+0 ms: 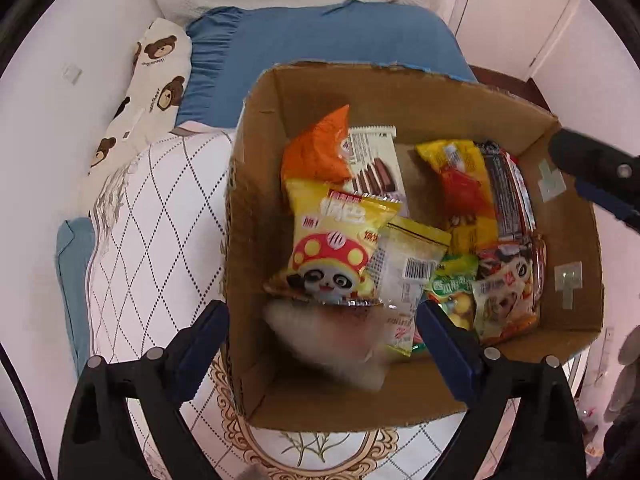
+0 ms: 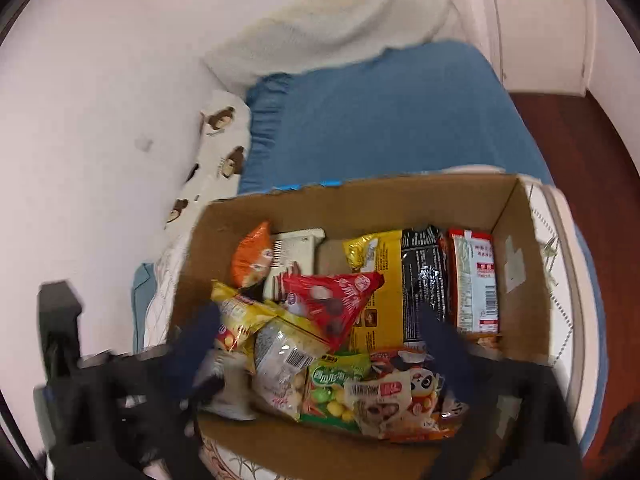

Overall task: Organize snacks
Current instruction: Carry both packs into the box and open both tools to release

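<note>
The left gripper hangs over the near left corner of the cardboard box, its jaws spread wide with nothing pressed between the pads; a blurred pale packet shows between the fingers, apart from both. The right gripper also stands wide apart above the box, gripping nothing, its dark blue fingers blurred. Inside the box the snacks lie piled: an orange pouch, a yellow mushroom-panda bag, a red triangular pack, and a green candy bag. The box sits on a quilted bed cover.
</note>
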`<state>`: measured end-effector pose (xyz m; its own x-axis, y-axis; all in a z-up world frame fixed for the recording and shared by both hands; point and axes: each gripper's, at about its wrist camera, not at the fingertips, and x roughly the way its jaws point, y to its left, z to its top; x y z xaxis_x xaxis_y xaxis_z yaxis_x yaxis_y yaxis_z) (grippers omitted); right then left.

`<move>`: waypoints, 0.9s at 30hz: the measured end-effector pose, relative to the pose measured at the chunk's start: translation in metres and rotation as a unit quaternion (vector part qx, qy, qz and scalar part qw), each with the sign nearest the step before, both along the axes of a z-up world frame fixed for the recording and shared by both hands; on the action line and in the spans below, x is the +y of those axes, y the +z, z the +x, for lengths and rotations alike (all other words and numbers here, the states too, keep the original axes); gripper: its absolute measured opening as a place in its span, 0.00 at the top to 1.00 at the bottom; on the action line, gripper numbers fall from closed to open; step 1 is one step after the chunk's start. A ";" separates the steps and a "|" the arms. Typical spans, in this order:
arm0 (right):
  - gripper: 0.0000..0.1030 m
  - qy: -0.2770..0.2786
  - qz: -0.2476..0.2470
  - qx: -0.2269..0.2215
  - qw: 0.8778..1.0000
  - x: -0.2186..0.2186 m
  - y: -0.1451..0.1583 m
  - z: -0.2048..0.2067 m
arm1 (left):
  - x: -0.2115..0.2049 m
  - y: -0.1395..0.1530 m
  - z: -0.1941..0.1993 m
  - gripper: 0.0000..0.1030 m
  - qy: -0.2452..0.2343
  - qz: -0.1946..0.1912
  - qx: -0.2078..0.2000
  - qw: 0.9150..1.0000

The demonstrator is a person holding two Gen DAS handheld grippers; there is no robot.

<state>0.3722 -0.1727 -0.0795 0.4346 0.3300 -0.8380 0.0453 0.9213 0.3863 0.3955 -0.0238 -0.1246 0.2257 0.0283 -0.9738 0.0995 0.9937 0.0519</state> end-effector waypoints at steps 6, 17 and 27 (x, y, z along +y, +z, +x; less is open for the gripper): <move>0.00 -0.016 -0.077 0.021 0.997 -0.011 -0.013 -0.012 | -0.005 0.003 -0.004 0.07 0.002 -0.009 -0.013 1.000; 0.00 -0.057 -0.182 0.040 0.981 -0.037 -0.028 -0.081 | -0.021 0.011 -0.024 0.07 0.008 -0.027 -0.051 0.998; 0.00 -0.072 -0.201 0.003 0.977 -0.031 0.007 -0.121 | -0.024 0.042 -0.053 0.07 0.010 -0.041 -0.108 0.993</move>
